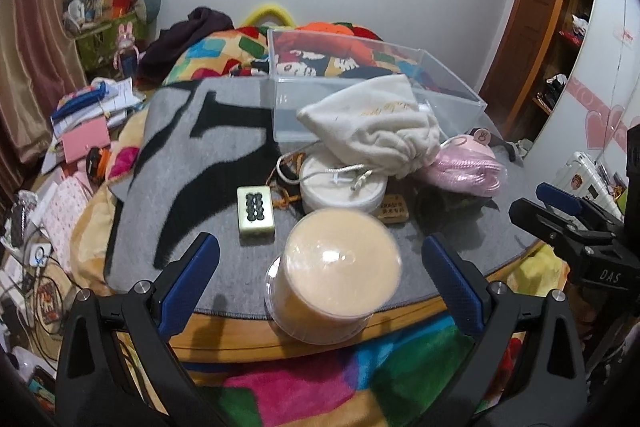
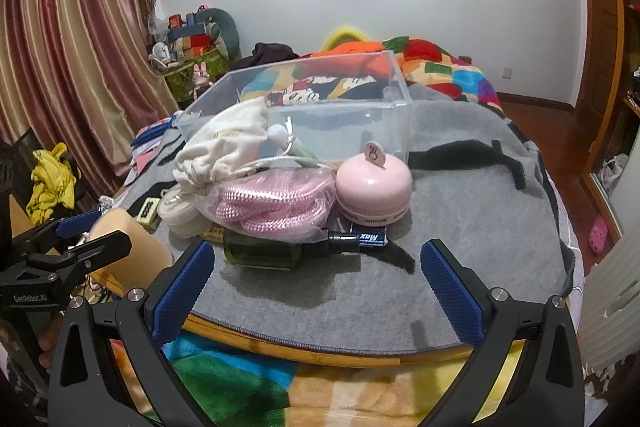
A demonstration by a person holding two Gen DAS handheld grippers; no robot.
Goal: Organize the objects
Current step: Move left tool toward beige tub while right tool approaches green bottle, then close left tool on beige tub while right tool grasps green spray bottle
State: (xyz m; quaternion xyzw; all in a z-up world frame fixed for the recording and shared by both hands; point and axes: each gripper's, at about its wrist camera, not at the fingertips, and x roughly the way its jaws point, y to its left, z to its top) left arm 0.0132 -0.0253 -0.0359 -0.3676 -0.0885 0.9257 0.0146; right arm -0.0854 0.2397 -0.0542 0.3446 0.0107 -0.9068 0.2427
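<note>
A clear plastic box (image 1: 452, 99) (image 2: 400, 115) stands open at the back of a grey mat (image 1: 192, 163) (image 2: 480, 219). In front of it lie a white drawstring pouch (image 1: 384, 131) (image 2: 224, 143), a white round tin (image 1: 340, 187), a mahjong tile (image 1: 256, 213), a bag of pink cord (image 1: 468, 171) (image 2: 272, 203), a pink round case (image 2: 374, 187) and a dark green bottle (image 2: 272, 253). My left gripper (image 1: 320, 283) is open around a cream tub with a clear lid (image 1: 334, 271), not touching it. My right gripper (image 2: 316, 291) is open and empty in front of the bottle.
The mat lies on a round wooden table (image 1: 400, 323) (image 2: 320, 353) over a colourful bed blanket (image 1: 304, 391). Cluttered papers and boxes (image 1: 88, 123) lie to the left. Curtains (image 2: 72, 59) hang at the left, a wooden door (image 1: 540, 11) is at the right.
</note>
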